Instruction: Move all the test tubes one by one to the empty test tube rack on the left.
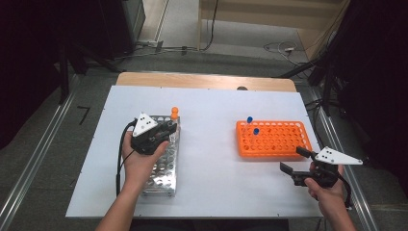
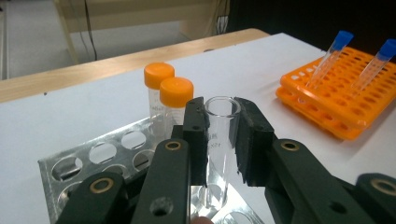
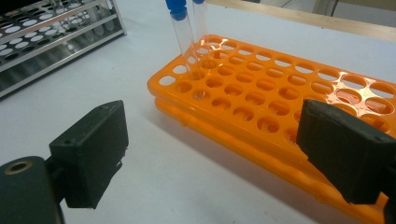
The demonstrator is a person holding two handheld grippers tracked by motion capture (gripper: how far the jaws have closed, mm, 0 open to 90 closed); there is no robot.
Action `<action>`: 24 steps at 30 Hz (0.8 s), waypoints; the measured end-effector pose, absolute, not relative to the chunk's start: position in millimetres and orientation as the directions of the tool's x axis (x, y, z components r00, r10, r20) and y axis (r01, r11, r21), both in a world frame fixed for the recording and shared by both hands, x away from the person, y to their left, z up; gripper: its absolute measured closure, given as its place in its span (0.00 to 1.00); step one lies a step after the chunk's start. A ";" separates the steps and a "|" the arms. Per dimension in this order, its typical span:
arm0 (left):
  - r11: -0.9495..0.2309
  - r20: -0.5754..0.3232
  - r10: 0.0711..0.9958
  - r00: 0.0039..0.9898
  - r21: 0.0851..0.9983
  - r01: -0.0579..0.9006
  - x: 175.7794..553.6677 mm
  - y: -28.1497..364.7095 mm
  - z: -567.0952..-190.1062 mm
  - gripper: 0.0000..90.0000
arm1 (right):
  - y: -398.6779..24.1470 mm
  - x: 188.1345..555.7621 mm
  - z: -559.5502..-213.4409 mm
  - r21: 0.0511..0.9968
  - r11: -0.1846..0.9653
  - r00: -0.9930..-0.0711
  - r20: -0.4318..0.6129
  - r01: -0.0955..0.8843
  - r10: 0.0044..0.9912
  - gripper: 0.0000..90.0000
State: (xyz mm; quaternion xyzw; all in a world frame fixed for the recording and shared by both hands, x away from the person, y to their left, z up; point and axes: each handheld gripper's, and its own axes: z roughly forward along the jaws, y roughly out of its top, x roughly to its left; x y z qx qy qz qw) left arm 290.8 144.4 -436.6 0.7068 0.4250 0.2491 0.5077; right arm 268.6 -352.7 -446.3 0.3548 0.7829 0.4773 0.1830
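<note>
Two forearms enter from the near edge of a white table (image 1: 207,192), each hand carrying a black two-jaw gripper. At near right, the right gripper (image 1: 293,161) hovers just beside the near right corner of an orange tube rack (image 1: 284,144); its jaws stand wide apart with nothing between them, and its own view shows the two black pads (image 3: 91,154) flanking bare table and the rack's edge. At left, a little farther off, the left gripper (image 1: 169,129) sits over the far end of a metal tube rack (image 1: 161,178) that runs from near to far. Its jaws are clamped on an uncapped clear glass tube (image 2: 220,140), held upright, with the tube's lower end down at the rack's holes. Just beyond that tube, two orange-capped tubes (image 2: 168,93) stand side by side in the metal rack's far end. Farther right, two blue-capped tubes (image 1: 252,126) lean in the far left holes of the orange rack. Beyond the white surface, a strip of wooden tabletop (image 1: 207,81) shows along the far edge.
</note>
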 end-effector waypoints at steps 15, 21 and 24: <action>-0.102 -0.119 0.829 0.546 0.929 0.356 286.7 145.1 -433.1 0.65 | -350.3 270.0 -446.3 0.878 0.291 -0.679 0.052 0.381 0.732 0.09; -0.076 -0.134 0.813 0.566 0.941 0.331 281.3 145.9 -429.2 0.38 | -346.9 270.8 -442.3 0.881 0.285 -0.678 0.054 0.379 0.733 0.09; -0.058 -0.157 0.798 0.581 0.941 0.334 279.1 147.2 -427.3 0.26 | -343.2 271.6 -439.5 0.882 0.289 -0.685 0.051 0.372 0.727 0.09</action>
